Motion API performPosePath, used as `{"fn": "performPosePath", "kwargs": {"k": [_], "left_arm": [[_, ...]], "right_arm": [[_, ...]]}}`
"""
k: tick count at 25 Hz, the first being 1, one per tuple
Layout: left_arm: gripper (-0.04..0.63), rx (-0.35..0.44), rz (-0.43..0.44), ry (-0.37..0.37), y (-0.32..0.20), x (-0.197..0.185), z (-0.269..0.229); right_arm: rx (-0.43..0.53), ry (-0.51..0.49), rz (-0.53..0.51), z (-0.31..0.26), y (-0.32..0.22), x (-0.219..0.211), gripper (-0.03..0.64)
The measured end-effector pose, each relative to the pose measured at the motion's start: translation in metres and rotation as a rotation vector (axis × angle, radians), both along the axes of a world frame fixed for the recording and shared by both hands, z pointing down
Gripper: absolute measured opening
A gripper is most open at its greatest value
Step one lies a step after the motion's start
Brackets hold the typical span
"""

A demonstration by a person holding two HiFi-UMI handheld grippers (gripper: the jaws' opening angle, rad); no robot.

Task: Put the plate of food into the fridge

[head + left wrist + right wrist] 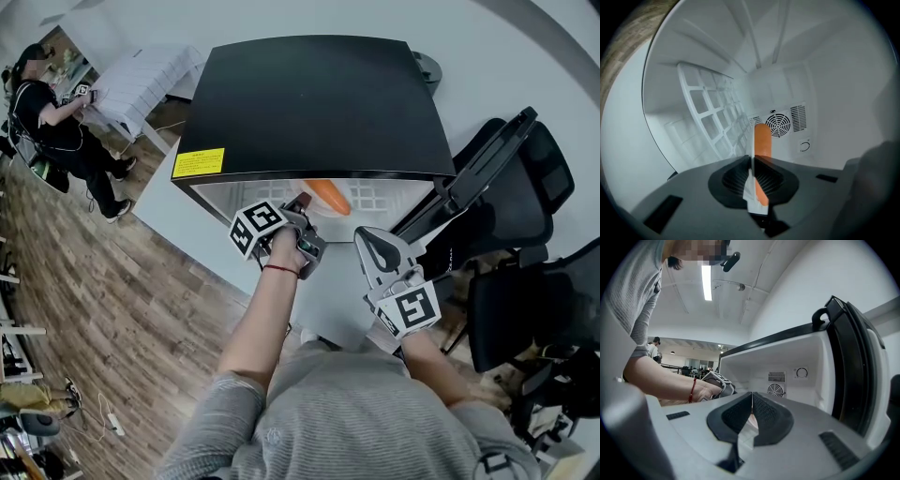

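Both sets of fingers closed: left gripper angled down into fridge, pinching plate; right gripper level, empty.

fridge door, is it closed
No, the fridge door stands open at the right, and the white inside shows with the orange food in it.

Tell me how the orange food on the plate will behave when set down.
The orange food is long and rounded, so it would probably roll if the plate tilts. It looks smooth, likely slippery. The left gripper pinches only the plate's rim, so tilting seems possible.
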State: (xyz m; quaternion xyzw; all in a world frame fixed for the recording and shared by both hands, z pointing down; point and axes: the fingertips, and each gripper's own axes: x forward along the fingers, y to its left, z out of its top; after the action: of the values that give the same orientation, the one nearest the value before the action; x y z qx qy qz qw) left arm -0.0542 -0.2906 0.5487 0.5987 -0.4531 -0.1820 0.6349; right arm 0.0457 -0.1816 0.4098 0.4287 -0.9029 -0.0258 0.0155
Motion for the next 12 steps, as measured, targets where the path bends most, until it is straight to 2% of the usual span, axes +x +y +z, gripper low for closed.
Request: {"fn": "performPosePath", "kwargs": {"k": [6, 8, 12], "left_arm": [[0.051, -0.021, -0.031, 0.044, -0.0037, -0.0007, 0.0041], [0.109, -0.027, -0.038, 0.048, -0.0052, -0.001, 0.0041], [0.168, -0.037, -0.03, 0.03, -0.0067, -0.0002, -0.0004]], "right_arm": [[-0.003, 0.004, 0.0, 0.0022, -0.0011, -0.0024, 0.014], [-0.003, 0.006, 0.0, 0.0019, -0.0014, -0.0028, 0.014], [0.002, 0.009, 0.001, -0.0002, -0.0021, -0.0033, 0.014]]}}
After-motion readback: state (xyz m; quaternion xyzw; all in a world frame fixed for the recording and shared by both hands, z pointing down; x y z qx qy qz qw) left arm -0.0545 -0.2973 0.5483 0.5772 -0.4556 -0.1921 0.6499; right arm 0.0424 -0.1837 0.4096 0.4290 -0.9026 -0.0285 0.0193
